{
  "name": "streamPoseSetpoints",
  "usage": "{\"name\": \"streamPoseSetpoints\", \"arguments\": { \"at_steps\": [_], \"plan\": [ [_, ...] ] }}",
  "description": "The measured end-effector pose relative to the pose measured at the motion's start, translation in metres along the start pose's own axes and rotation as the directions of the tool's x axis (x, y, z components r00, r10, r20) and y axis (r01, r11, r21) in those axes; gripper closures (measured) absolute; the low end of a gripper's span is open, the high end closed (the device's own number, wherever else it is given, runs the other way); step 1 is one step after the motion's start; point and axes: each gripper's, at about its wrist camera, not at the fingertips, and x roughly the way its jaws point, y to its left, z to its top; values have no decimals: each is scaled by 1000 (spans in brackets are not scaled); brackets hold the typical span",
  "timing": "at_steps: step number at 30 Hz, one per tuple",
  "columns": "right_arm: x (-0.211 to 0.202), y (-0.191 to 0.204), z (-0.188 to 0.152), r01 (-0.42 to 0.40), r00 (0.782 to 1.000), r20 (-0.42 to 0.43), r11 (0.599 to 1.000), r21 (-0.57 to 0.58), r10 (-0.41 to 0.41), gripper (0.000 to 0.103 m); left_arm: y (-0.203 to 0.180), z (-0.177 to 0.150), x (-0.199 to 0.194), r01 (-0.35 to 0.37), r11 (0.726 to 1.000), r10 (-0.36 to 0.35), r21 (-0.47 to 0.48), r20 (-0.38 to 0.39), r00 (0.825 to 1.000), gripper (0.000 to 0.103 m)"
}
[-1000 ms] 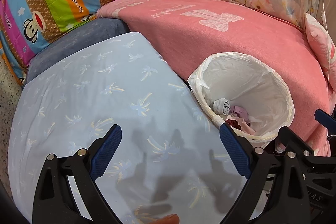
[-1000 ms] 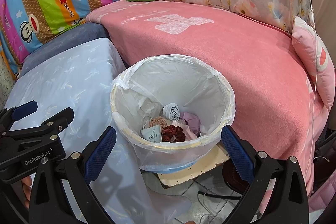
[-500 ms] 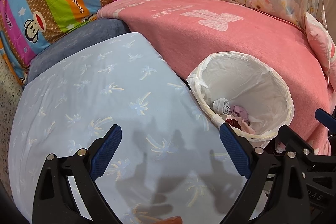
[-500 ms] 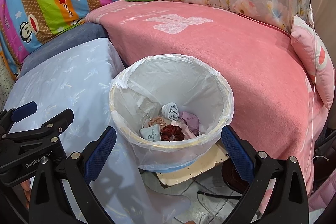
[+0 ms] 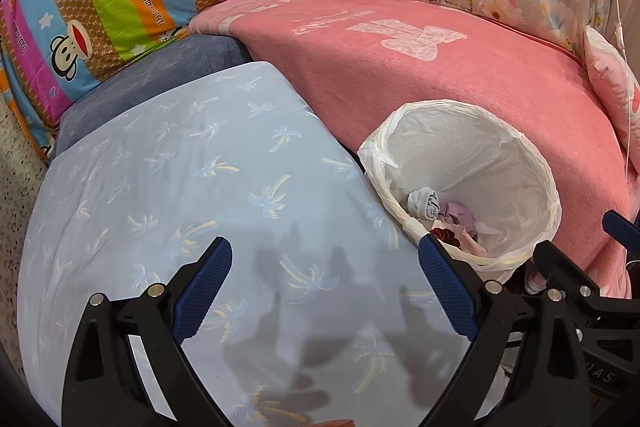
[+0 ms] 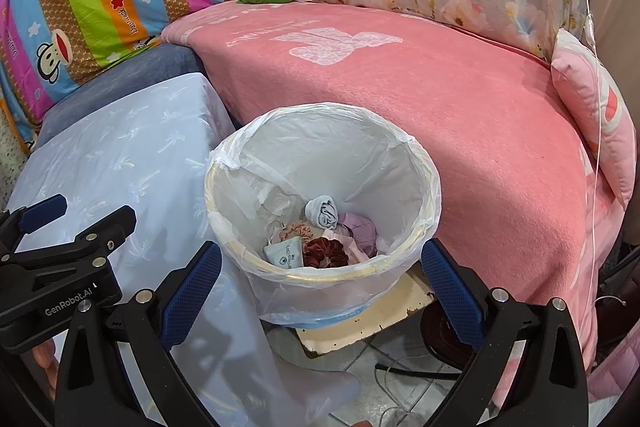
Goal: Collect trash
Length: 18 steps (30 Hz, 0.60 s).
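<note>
My right tongs (image 6: 320,291) hang wide apart and empty right above the near rim of the bin (image 6: 416,163), whose trash (image 6: 324,239) lies in a heap at the bottom. My left tongs (image 5: 324,291), likewise spread and empty, hover over the blue sheet (image 5: 168,179), with the bin off to their right. The right hand is nearer.

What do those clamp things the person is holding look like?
Each gripper, left and right, is a black plastic frame with silver rivets and two fingers tipped with textured blue pads. The right camera shows white "GenRobot.AI" lettering on the left one's body.
</note>
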Motion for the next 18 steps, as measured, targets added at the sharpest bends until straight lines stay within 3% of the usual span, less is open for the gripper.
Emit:
{"name": "streamPoseSetpoints", "arguments": {
  "at_steps": [18],
  "plan": [
    [-1,-2,0,1,1000,1,1000,2,-1,5,-2,0,-2,-8,1000,8,-16,0,1000,13]
  ]
}}
